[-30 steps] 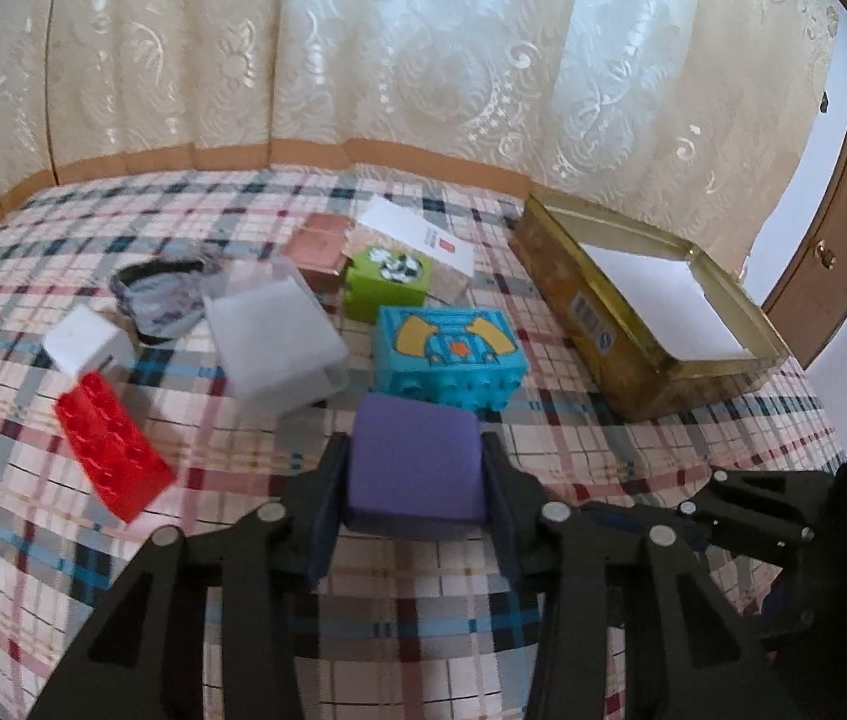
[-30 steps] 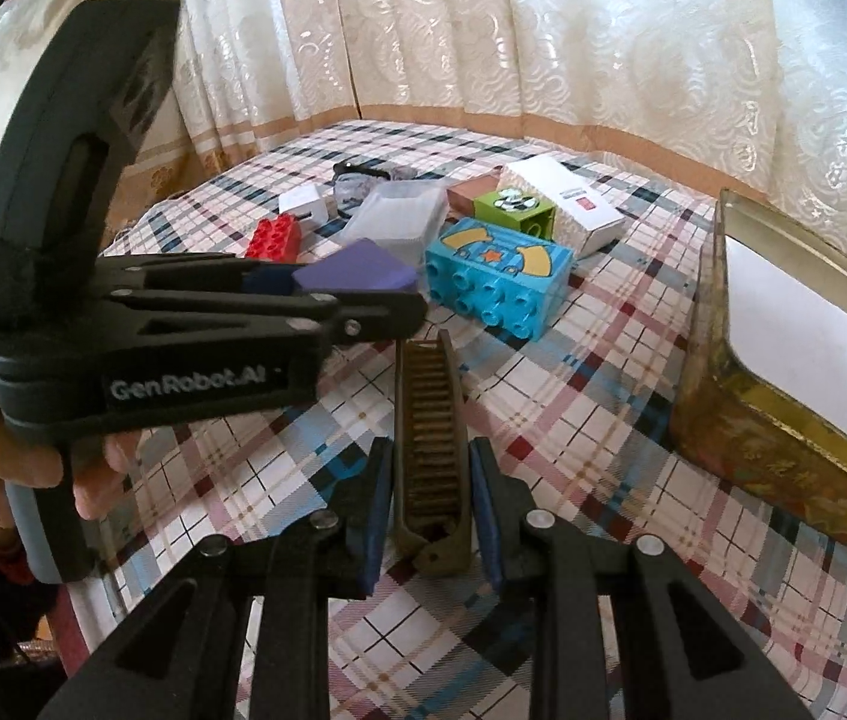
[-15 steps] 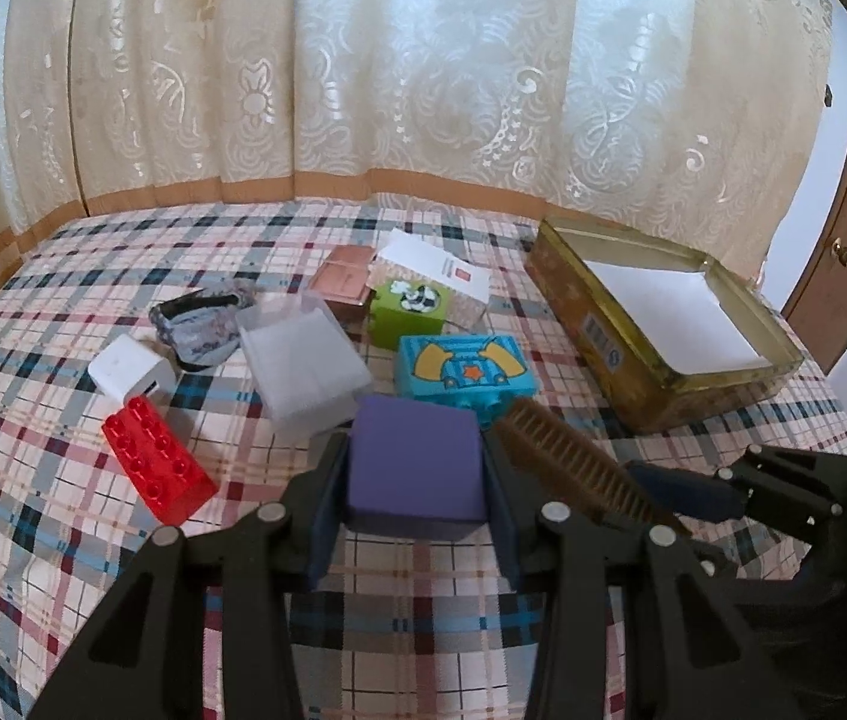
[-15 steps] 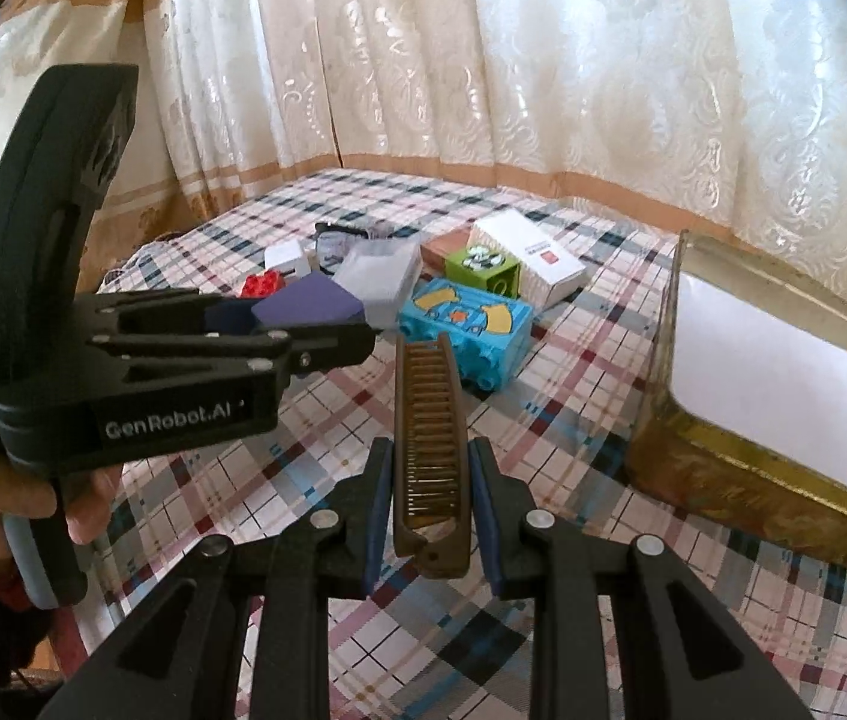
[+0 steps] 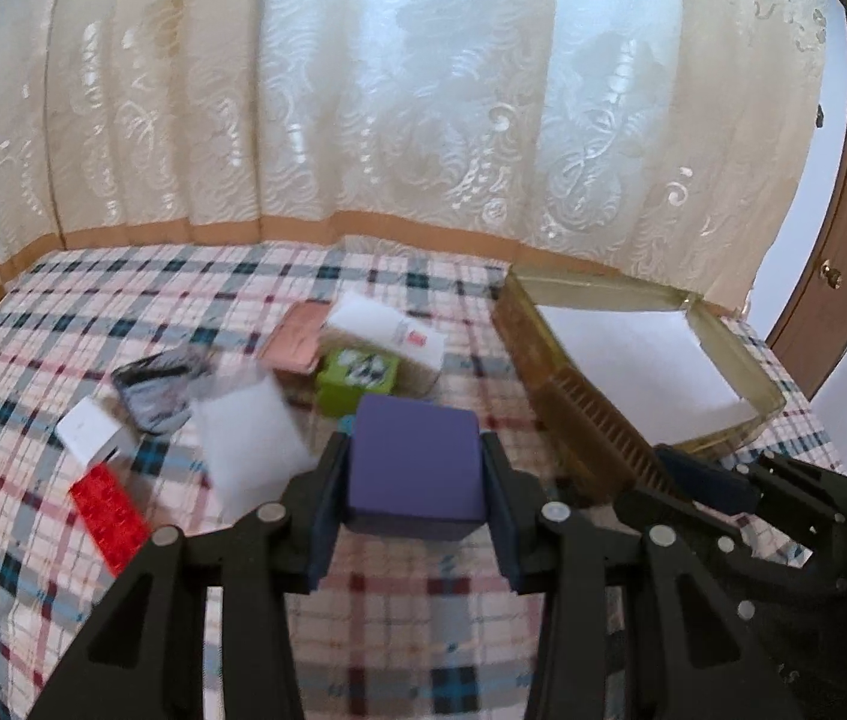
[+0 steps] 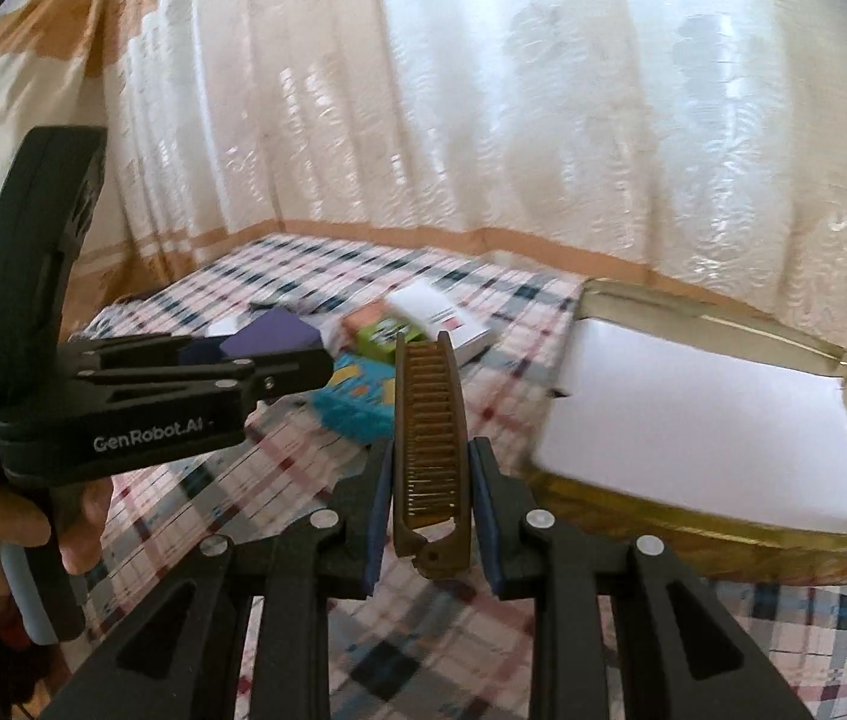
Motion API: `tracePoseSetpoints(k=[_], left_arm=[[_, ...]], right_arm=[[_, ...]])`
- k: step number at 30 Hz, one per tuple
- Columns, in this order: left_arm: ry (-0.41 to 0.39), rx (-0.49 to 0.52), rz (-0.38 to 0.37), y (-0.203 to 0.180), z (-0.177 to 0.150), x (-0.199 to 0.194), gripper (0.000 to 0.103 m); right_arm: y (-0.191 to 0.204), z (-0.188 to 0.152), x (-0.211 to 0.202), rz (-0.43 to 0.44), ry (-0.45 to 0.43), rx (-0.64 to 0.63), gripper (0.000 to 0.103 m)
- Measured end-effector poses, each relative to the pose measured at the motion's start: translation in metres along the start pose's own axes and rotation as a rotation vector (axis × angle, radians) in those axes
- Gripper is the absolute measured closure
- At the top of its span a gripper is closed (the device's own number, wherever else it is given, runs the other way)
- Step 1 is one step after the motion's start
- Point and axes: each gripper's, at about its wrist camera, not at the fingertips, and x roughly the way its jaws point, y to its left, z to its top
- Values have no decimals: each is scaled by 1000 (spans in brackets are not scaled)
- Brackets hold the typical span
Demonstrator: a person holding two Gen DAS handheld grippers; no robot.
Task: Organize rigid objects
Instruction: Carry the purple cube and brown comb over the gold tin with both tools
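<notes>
Left gripper (image 5: 414, 474) is clamped on a purple block (image 5: 413, 465), pads pressed flat vs. its two sides, block held clear above the plaid cloth (image 5: 123, 300). Right gripper (image 6: 430, 498) is closed on a brown folding comb (image 6: 430, 438), which sticks out fwd along the fingers, teeth facing up; in the left wrist view the same comb (image 5: 600, 441) angles up toward the tin's near wall. Both tools are off the surface, side by side; a hand (image 6: 15, 528) wraps the left gripper's handle at the left edge of the right wrist view. Just past the purple block sit a green cube (image 5: 357, 375), a white carton w/ a red mark (image 5: 390, 333) and a pinkish flat box (image 5: 297, 345). A frosted clear box (image 5: 249, 438) lies left of the block, w/ a dark foil-looking packet (image 5: 153, 387) behind it, though motion blur makes that one hard to ID. Further left: a small white box (image 5: 90, 435) and a red stud brick (image 5: 108, 516), nearly touching. A blue toy brick (image 6: 357, 396) shows only in the right wrist view, between the two tools. The gold tin (image 6: 723, 531) is open at right, white paper lining its floor.
</notes>
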Motion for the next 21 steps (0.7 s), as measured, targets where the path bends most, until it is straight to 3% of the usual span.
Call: tracePoseSetpoints(k=[21], left_arm=[[-25, 72, -59, -76, 31, 29, 61]], right_arm=[[-87, 3, -31, -179, -62, 108, 75]])
